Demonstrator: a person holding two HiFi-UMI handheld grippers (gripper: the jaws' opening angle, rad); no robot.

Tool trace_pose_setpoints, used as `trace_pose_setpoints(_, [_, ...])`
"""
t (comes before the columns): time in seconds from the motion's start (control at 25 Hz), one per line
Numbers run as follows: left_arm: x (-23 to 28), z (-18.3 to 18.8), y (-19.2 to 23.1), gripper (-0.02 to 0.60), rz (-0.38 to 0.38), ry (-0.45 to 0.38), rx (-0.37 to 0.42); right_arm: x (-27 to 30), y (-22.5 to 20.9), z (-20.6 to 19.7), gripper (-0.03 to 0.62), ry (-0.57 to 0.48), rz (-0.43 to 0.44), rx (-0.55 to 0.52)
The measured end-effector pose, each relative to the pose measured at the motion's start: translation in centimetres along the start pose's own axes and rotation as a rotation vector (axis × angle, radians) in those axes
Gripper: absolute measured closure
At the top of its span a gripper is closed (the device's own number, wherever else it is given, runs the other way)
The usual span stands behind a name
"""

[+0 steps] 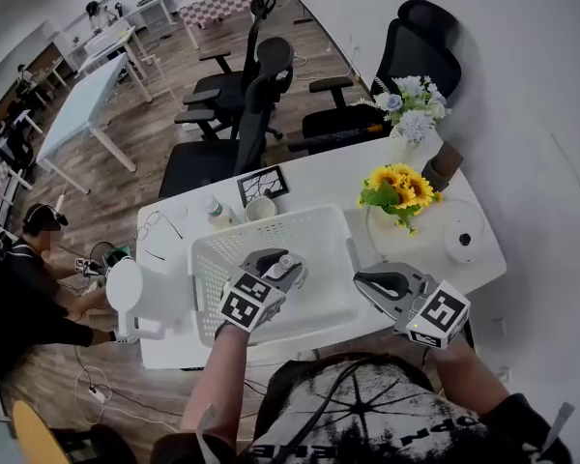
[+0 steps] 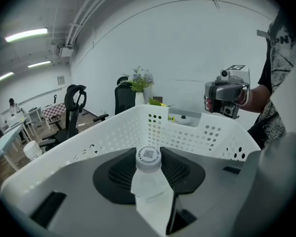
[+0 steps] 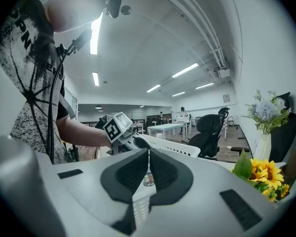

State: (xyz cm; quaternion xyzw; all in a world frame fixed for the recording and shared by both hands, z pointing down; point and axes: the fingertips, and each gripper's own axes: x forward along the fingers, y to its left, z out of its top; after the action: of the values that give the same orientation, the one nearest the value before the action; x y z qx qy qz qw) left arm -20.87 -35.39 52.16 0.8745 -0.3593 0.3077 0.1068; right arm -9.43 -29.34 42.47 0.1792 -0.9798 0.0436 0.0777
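Left gripper (image 1: 288, 271): jaws pinched on a small white capped bottle (image 2: 148, 155), cap pointing away from the hand. Bottle sits within the white perforated basket (image 1: 300, 225), toward its near-right part; can't tell if it touches the basket floor.

Right gripper (image 1: 365, 280): jaws pressed together, nothing between them. It hangs just outside the basket's right wall, over the near table (image 1: 319, 177) edge.

My read: bottle is mid-handling inside the basket, grip firm. Any move up and out needs a straight lift first, since the walls rise on all sides in the left gripper view.

Room: basket interior looks open around the bottle. Right of the basket is tight, with sunflowers (image 1: 401, 189) close beyond the right gripper. Left has a white jug (image 1: 126, 298) beside the basket. Behind it are a mug (image 1: 261, 209) and another small bottle (image 1: 216, 211). Further back, office chairs (image 1: 242, 114) are well apart from the table.
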Motion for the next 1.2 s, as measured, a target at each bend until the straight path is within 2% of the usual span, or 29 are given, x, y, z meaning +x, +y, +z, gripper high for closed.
trace_pose_setpoints(0.56, [-0.5,0.2,0.2,0.426,0.038,0.007,0.012,-0.5,-0.5,-0.2,0.569,-0.010,-0.019,-0.009])
trace_pose_setpoints(0.8, [-1.6,2.0,0.9,0.428,0.060,-0.066,-0.043,-1.1,-0.7,-0.4,0.569,-0.010,-0.024,-0.008])
trace_pose_setpoints(1.2, [-3.7,6.2,1.4,0.428,0.084,-0.170,-0.065,-1.5,-0.9,0.0,0.569,-0.022,-0.047,-0.018])
